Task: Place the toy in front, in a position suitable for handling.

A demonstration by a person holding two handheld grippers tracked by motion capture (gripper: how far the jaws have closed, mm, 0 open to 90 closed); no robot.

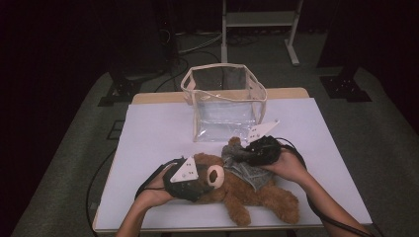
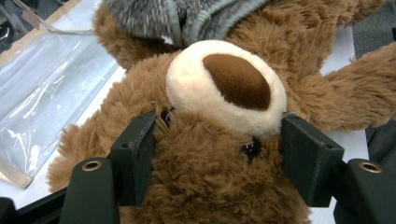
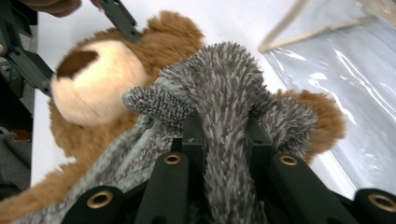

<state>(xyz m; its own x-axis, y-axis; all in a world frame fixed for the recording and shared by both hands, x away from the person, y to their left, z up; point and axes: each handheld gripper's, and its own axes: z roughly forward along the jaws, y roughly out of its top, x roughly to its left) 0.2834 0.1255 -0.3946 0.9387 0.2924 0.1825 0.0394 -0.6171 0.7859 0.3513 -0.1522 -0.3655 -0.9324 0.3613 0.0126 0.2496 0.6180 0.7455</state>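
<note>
Left tongs [image 2: 210, 158] clamping the teddy bear's [image 1: 247, 190] head, lying on the counter [image 1: 148, 128] | right tongs [image 3: 224, 140] pinching the grey jacket [image 3: 224, 79] hood | I'm reading the bear's long axis running rightward from the head, clear bag [image 1: 225, 101] just behind.

My high view looks forward and down over the table [image 1: 148, 128], both gripper views sit very close along their jaws, all share the teddy bear [image 1: 247, 190] at 6 o'clock.
</note>
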